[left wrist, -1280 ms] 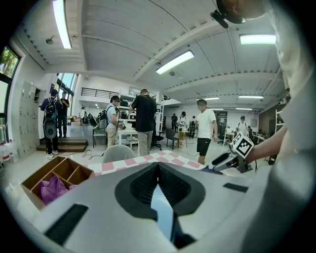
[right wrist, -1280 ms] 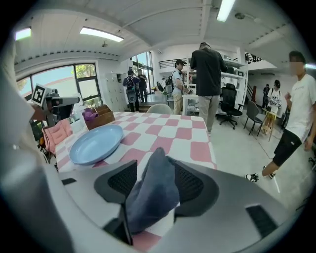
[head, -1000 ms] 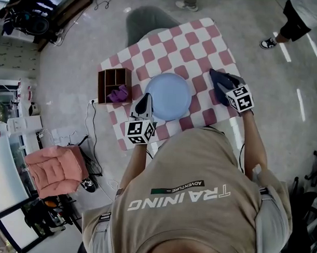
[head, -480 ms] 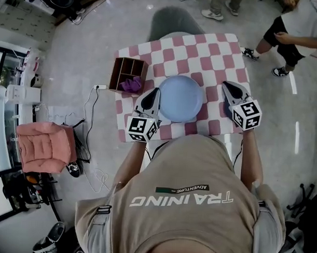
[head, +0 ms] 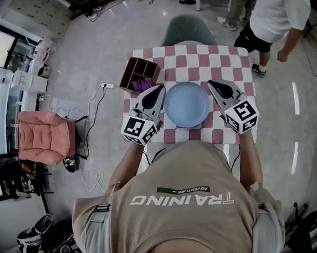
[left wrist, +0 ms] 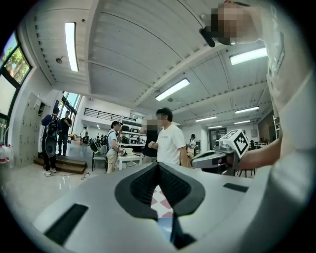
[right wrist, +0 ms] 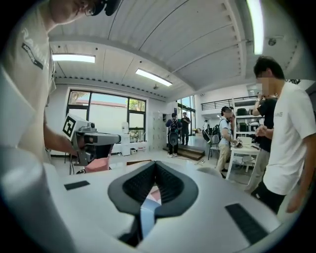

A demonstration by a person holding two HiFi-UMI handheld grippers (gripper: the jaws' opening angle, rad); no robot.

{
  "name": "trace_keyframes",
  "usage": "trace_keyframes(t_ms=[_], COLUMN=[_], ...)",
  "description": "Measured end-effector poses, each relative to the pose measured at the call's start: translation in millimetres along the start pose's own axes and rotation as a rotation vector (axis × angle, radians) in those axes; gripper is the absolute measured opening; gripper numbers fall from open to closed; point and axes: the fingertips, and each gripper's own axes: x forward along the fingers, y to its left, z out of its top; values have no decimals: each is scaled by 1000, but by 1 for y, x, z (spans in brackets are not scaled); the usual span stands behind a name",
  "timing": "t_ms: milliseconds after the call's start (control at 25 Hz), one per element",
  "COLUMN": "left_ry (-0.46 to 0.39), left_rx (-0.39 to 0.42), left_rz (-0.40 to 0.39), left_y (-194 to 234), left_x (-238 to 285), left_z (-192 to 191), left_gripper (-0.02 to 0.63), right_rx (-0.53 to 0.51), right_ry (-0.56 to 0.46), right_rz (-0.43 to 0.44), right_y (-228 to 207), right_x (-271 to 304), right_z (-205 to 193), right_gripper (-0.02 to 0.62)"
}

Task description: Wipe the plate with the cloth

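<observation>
From where I stand, the person leans over the tabletop (head: 223, 61), which has a pink-and-white checked cover, with a hand-held gripper in each hand. The left hand-held gripper (head: 158, 90) is just beside the left edge of the blue plate (head: 187, 103), and the right hand-held gripper (head: 213, 84) is just beside its right edge. Both point away from the person and sit roughly level, raised off the tabletop. On each one the jaws are pressed together at the tips and nothing is held between them. The plate lies flat near the middle of the tabletop. The purple cloth (head: 142, 85) is bunched up in a compartment of the wooden box (head: 141, 70) at the left edge of the tabletop, close beside the left hand-held gripper but not touching it. A bystander in a white shirt (head: 274, 16) stands beyond the far right corner.
</observation>
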Motion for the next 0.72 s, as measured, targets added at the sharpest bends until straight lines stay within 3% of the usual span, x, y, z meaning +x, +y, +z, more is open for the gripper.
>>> trace_keyframes(t_ms=[320,720], left_ry=[37,34], left_rx=[12,-5], left_rz=[0,-67], left_y=[11,1], left_x=[-3,16], left_z=[-4,-2], left_gripper=[15,15], right_rx=[-36,-47], right_ry=[32,47], right_rz=[27,-41], right_y=[15,-1], right_x=[23,16], right_z=[-2,-1], right_gripper=[18,17])
